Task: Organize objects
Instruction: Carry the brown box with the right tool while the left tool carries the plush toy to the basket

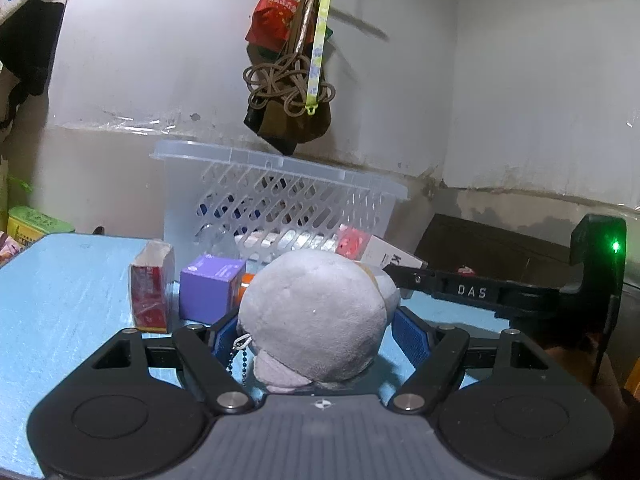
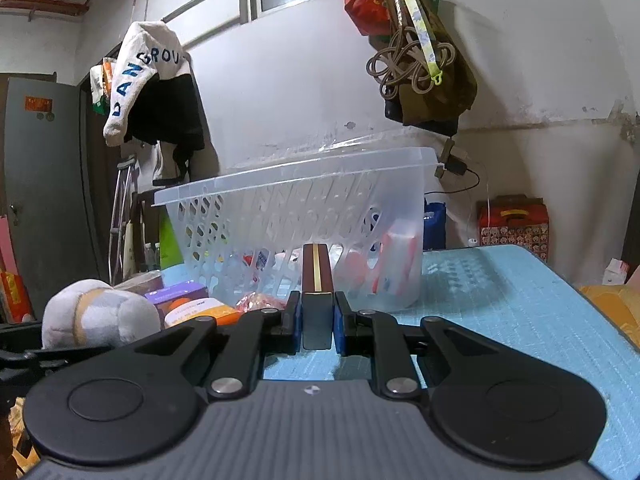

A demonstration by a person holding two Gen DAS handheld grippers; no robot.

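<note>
My left gripper point(image 1: 316, 332) is shut on a grey plush toy point(image 1: 316, 316) with a bead chain, held just above the blue table point(image 1: 68, 292). The plush also shows in the right wrist view point(image 2: 96, 316). My right gripper point(image 2: 317, 320) is shut on a dark maroon box with a gold stripe point(image 2: 317, 276), held upright in front of the clear plastic basket point(image 2: 304, 192). The basket point(image 1: 280, 196) stands at the back of the table with several items inside.
A red box point(image 1: 152, 292) and a purple box point(image 1: 210, 286) stand on the table left of the plush; an orange item point(image 2: 200, 310) lies behind. A white box point(image 1: 384, 256) leans by the basket. Bags point(image 1: 288, 80) hang on the wall above.
</note>
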